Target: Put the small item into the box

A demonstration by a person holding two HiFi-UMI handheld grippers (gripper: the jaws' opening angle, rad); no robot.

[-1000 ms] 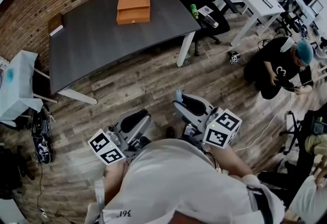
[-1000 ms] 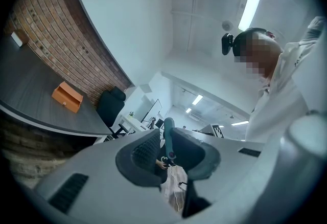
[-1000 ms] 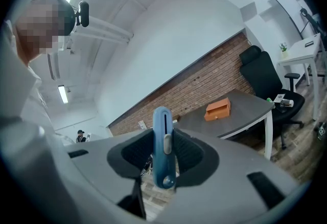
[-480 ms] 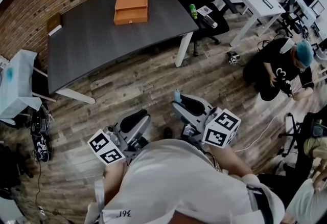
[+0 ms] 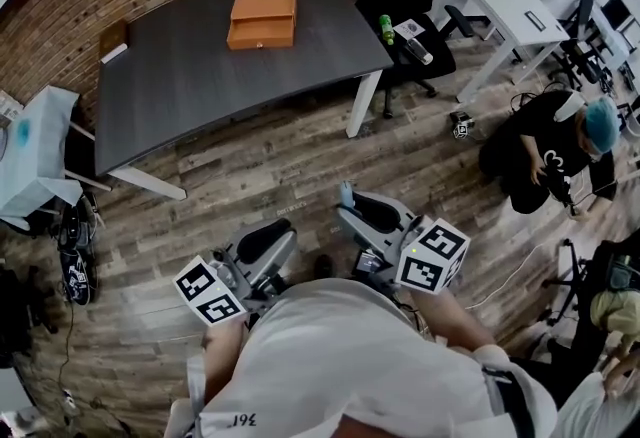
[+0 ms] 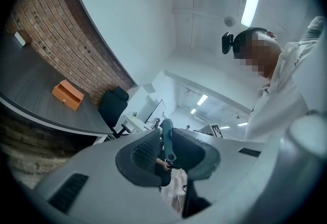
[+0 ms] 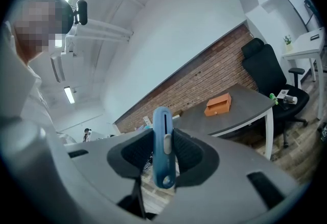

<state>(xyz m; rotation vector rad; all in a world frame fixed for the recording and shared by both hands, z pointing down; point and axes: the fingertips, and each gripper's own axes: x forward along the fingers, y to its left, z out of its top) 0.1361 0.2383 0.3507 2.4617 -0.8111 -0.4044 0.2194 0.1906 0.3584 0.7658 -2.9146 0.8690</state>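
While left gripper [image 5: 274, 235] points forward, fingers [image 6: 143, 154] ajar, right gripper's [image 7: 163, 155] fingers [image 7: 135, 154] pinch blue item [image 7: 163, 147].

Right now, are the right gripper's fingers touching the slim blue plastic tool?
Touching. The right gripper view shows the slim blue plastic tool standing upright in the right gripper, with both fingers pressed against its sides and no gap visible.

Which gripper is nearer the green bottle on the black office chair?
Right. In the head view the right gripper lies below and slightly left of the green bottle; the left gripper is farther down and farther left.
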